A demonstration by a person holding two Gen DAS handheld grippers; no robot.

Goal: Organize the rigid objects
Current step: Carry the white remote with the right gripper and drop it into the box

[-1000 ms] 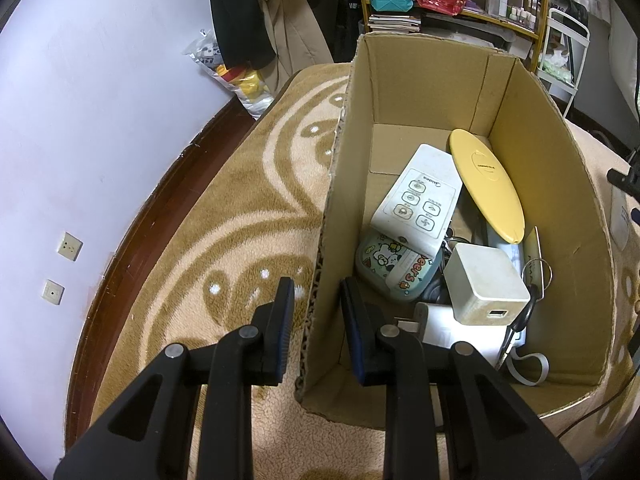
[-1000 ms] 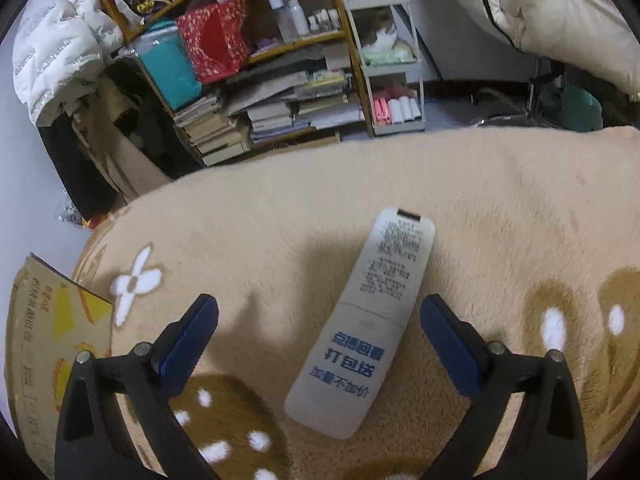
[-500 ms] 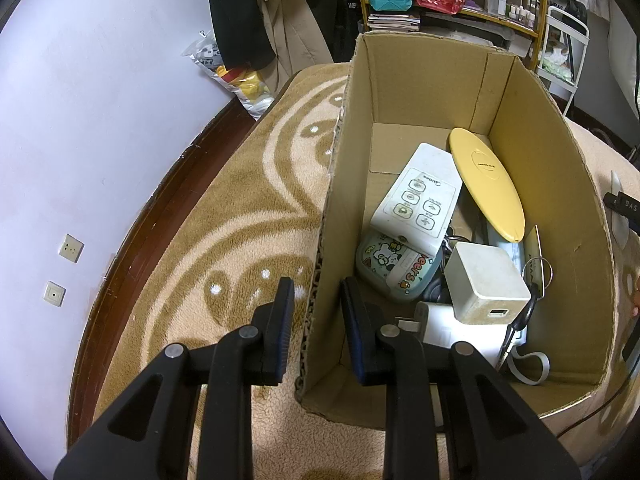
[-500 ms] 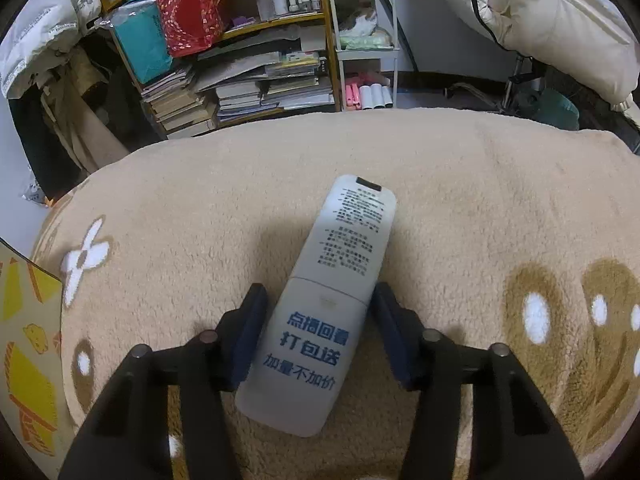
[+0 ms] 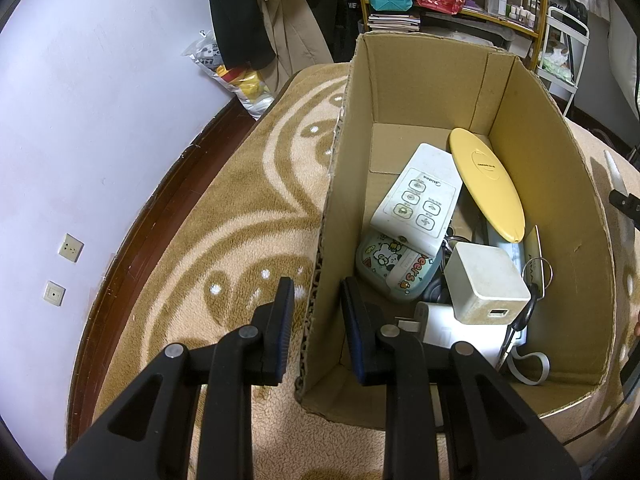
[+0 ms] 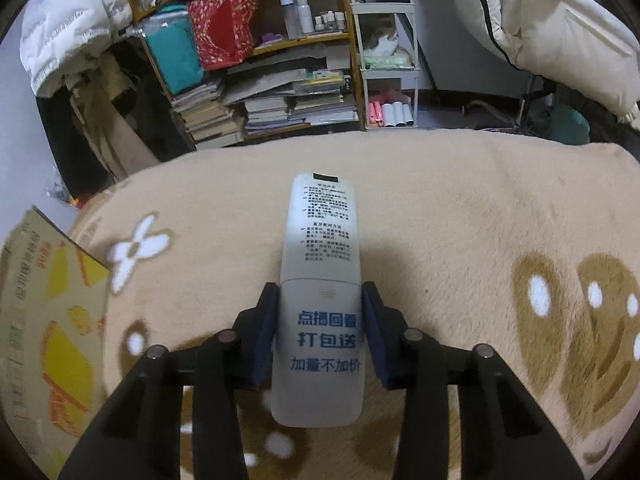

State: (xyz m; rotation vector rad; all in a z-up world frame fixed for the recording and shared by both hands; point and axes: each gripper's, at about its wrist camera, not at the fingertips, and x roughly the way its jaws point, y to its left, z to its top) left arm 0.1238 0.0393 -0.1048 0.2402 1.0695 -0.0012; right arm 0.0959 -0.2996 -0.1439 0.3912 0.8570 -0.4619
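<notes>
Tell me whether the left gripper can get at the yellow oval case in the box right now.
Probably not: the left gripper straddles the cardboard box wall, and the yellow oval case lies deeper inside, beyond the white remote.

A lived-in home room; a plush patterned blanket (image 6: 460, 216) covers the surface; a cluttered shelf (image 6: 280, 60) holds stacked books (image 6: 280, 108) and bottles (image 6: 298, 14); coats (image 5: 240, 12) hang by the wall.
</notes>
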